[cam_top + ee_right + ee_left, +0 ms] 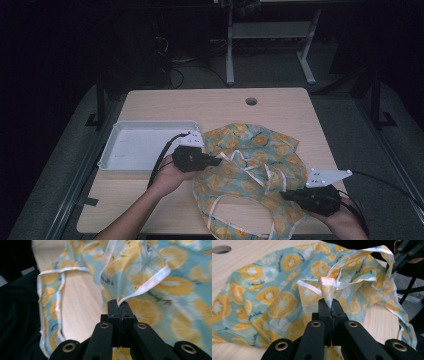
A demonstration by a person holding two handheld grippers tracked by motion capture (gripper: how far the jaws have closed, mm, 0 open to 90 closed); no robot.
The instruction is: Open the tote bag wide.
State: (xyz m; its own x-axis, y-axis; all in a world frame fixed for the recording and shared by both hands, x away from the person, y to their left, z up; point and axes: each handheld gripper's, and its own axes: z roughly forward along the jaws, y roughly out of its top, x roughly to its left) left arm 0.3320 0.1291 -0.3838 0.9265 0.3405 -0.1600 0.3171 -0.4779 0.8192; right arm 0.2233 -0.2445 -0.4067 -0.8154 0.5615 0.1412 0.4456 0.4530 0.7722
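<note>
A teal cloth printed with orange slices lies crumpled on the right half of the wooden table; it has white-trimmed edges and straps. My left gripper is shut on a bunched white-trimmed strap of the cloth at its left side, jaws pressed together. My right gripper is at the cloth's front right part, shut on a white-trimmed edge of the cloth that lifts up from the jaws. In the left gripper view the right gripper shows at the top right.
A white tray sits at the left of the table, just behind my left hand. A round hole is in the table's far part. Dark floor and desk legs lie beyond the far edge.
</note>
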